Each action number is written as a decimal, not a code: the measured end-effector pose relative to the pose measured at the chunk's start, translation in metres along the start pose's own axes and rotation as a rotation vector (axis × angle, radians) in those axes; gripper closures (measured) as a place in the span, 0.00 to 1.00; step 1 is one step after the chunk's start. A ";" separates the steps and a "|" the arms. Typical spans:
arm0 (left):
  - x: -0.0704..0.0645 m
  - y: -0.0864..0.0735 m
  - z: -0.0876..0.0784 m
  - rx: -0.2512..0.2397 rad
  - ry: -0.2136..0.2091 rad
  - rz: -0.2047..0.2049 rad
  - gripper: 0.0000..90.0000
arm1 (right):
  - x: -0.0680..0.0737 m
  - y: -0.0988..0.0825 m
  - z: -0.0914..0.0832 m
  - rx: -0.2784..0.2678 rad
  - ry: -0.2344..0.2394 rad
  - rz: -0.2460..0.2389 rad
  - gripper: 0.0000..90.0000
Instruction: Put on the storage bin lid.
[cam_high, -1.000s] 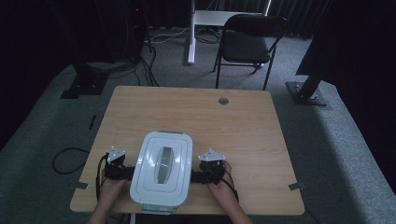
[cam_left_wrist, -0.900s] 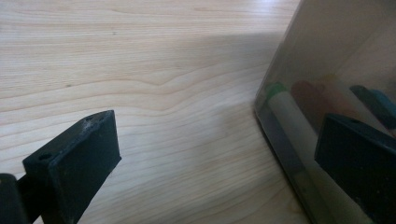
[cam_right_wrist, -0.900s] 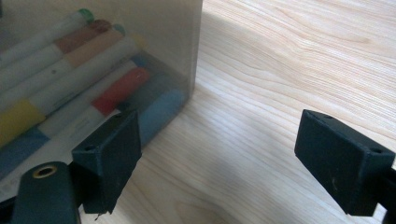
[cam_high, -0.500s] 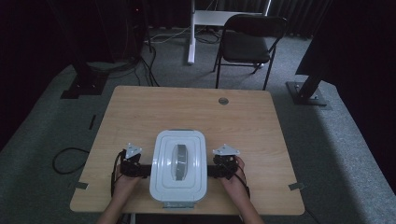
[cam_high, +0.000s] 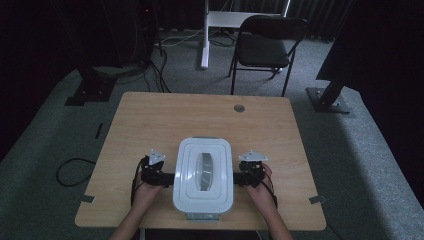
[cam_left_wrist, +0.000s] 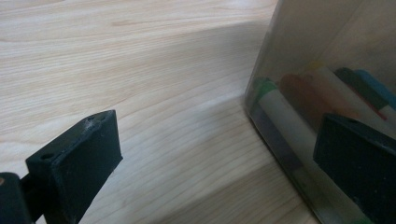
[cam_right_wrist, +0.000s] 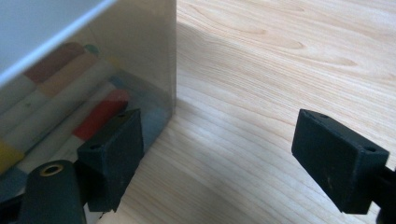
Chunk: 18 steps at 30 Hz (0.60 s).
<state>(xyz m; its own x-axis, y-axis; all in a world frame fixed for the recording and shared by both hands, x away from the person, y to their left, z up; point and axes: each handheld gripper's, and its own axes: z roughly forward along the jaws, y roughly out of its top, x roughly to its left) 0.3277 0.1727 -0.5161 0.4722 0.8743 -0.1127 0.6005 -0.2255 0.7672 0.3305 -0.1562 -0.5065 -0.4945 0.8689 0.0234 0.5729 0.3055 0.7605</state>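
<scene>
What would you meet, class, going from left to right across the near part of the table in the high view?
Left gripper → white-lidded, clear-walled plastic storage box → right gripper, all on the light wooden table.

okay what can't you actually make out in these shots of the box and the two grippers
- Whether the grippers grip the box: high view, too small and dim where the left gripper and right gripper meet its sides.
- How many markers are inside: both gripper views, blurred by the cloudy wall and cut off by the edges.
- Any print on the markers: blurred.
- The box's latches: high view, too small.
</scene>
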 end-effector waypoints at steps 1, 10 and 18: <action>-0.001 0.001 0.001 0.000 -0.003 -0.001 0.01 | -0.002 0.000 0.000 -0.001 -0.003 0.004 0.19; -0.010 0.008 0.011 0.007 -0.020 0.002 0.02 | -0.019 0.001 0.000 -0.001 0.003 0.036 0.19; -0.011 0.009 0.015 0.009 -0.040 0.005 0.02 | -0.027 0.001 0.001 -0.009 0.006 0.042 0.19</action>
<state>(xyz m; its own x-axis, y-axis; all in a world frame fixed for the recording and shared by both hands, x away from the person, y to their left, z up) 0.3380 0.1546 -0.5172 0.5004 0.8553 -0.1341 0.6036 -0.2336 0.7623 0.3448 -0.1788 -0.5069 -0.4741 0.8785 0.0598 0.5878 0.2652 0.7643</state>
